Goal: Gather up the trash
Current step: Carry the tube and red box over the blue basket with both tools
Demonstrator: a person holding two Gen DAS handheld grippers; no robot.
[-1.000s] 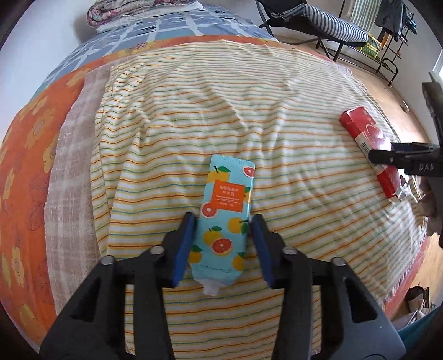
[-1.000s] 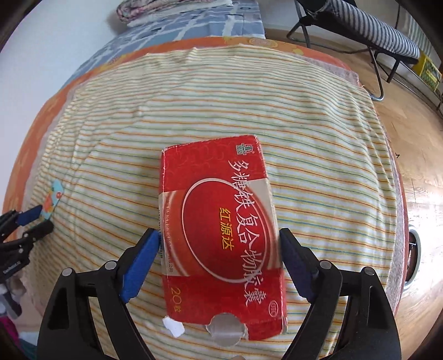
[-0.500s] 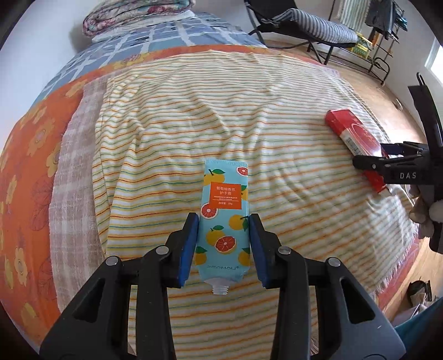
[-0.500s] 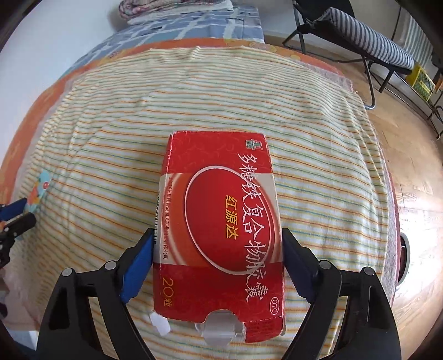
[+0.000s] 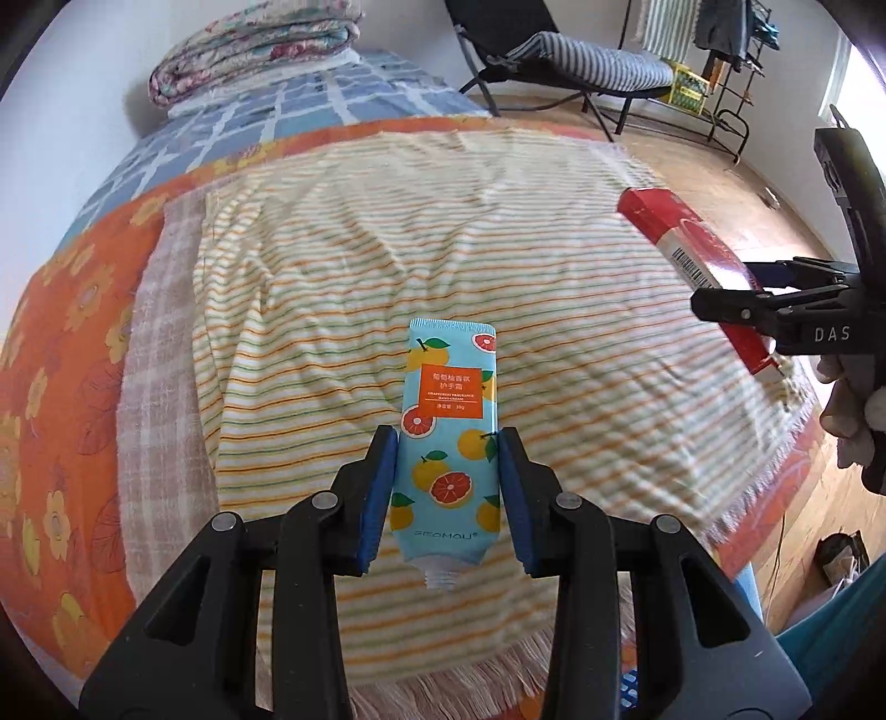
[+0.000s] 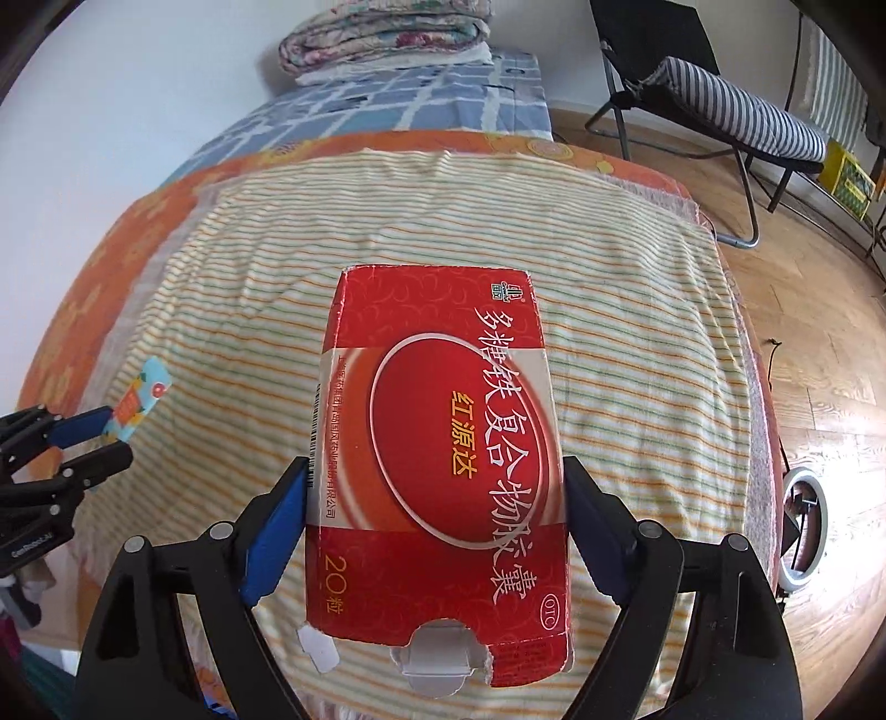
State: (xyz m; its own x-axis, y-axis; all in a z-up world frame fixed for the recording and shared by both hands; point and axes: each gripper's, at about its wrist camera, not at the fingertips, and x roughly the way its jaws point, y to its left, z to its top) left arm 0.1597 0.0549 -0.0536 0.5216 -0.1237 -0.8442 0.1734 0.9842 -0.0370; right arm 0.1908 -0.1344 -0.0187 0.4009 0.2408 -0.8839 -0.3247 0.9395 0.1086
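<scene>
My left gripper (image 5: 447, 448) is shut on a light blue hand-cream tube (image 5: 449, 437) printed with oranges and grapefruit, held above the striped blanket (image 5: 354, 266). My right gripper (image 6: 434, 482) is shut on a red medicine box (image 6: 443, 454) with Chinese lettering and a torn open flap, also lifted above the blanket. The red box (image 5: 698, 255) and right gripper (image 5: 786, 310) show at the right of the left wrist view. The tube (image 6: 141, 396) and left gripper (image 6: 61, 448) show at the left of the right wrist view.
The bed carries an orange floral cover (image 5: 61, 332) and a blue checked sheet (image 5: 310, 105) with folded quilts (image 5: 255, 50) at its head. A striped folding chair (image 6: 736, 111) stands on the wooden floor (image 6: 819, 310) to the right. A white ring (image 6: 803, 537) lies on the floor.
Both grippers have risen and drawn back from the bed with their items held. The left gripper's jaws have closed in on the tube.
</scene>
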